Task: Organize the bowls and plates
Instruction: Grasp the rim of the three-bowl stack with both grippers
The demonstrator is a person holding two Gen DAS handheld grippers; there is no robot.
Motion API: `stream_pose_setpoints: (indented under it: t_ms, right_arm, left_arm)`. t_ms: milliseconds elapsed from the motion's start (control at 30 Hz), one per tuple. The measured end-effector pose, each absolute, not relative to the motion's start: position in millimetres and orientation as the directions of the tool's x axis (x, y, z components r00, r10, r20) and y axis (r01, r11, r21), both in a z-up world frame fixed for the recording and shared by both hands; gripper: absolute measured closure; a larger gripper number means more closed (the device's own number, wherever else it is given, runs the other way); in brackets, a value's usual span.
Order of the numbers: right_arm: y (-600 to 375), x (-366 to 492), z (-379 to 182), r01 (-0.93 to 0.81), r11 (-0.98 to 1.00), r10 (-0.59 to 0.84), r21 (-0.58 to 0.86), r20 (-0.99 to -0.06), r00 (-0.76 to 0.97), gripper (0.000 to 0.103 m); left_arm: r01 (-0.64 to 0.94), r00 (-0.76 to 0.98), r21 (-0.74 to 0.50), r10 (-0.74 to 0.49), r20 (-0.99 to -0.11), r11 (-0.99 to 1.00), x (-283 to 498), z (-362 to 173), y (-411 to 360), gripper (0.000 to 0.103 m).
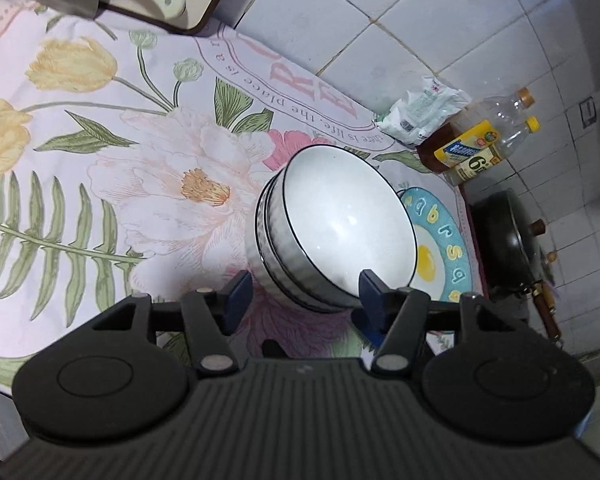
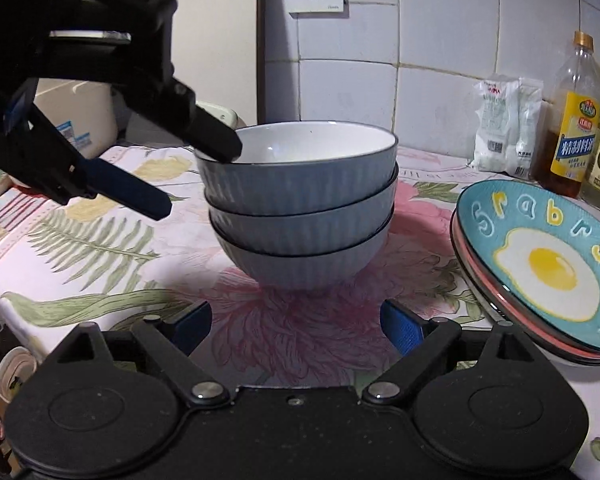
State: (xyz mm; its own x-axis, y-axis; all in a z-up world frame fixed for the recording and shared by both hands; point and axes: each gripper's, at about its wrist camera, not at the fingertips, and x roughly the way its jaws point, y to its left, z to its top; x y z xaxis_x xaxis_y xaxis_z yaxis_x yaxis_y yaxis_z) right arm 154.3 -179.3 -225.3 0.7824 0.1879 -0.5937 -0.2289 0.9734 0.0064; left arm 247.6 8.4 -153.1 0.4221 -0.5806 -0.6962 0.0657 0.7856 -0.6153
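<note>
Nearest in the right wrist view, the right gripper (image 2: pixel 296 320) hangs low over the floral printed tablecloth (image 2: pixel 100 264), jaws spread wide with nothing between them, aimed at the foot of the stack. Just beyond, at the middle of the cloth, stands the stack of 3 grey-blue ribbed ceramic bowls with white insides and dark rims (image 2: pixel 300 208), nested upright. At the stack's left rim the left gripper (image 2: pixel 196 176) reaches in from the left, jaws parted about halfway; its upper finger lies over the top bowl's rim, its lower one outside and apart from the wall, so it pinches nothing. To the right, near the bowls but not touching them, sits the stack of round plates, teal fried-egg plate on top (image 2: pixel 540 264); edges below show pink and dark, likely 3 plates, though I cannot tell for sure. Far right against the tiled wall (image 2: pixel 440 60): 2 clear plastic condiment bottles (image 2: pixel 576 128) and 1 white powder packet (image 2: pixel 504 128). Risks, as judged: the left finger at the rim could catch and tip or drag the top bowl on withdrawal, upsetting the nest; the right gripper, this close to the base, could nudge the whole stack toward the plates.
</note>
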Motion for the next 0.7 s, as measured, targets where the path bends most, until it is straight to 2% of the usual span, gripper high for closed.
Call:
stream_pose_setpoints:
  t_ms: [367,500,700]
  right_arm:
    - [-180.2,187.0,-237.5,-0.175,0.984,0.13,-0.017,-0.603,0.787,0.009]
    - [-183.9,197.7,-238.0,-0.2,0.98,0.168,0.014,-0.602,0.781,0.008]
    - [-175.3,207.5,-240.8,-0.241,0.97,0.182,-0.02,-0.594,0.784,0.008]
  left_arm:
    - [0.098,0.41,-0.587,-0.57,-0.712,0.803,272.4,-167.2,-4.9,0.047]
    - [0.123,0.4,-0.563,-0.56,-0.725,0.817,277.7,-170.8,-6.7,0.047]
    - [0.131,0.393,-0.552,-0.554,-0.734,0.824,285.3,-180.4,-7.5,0.049]
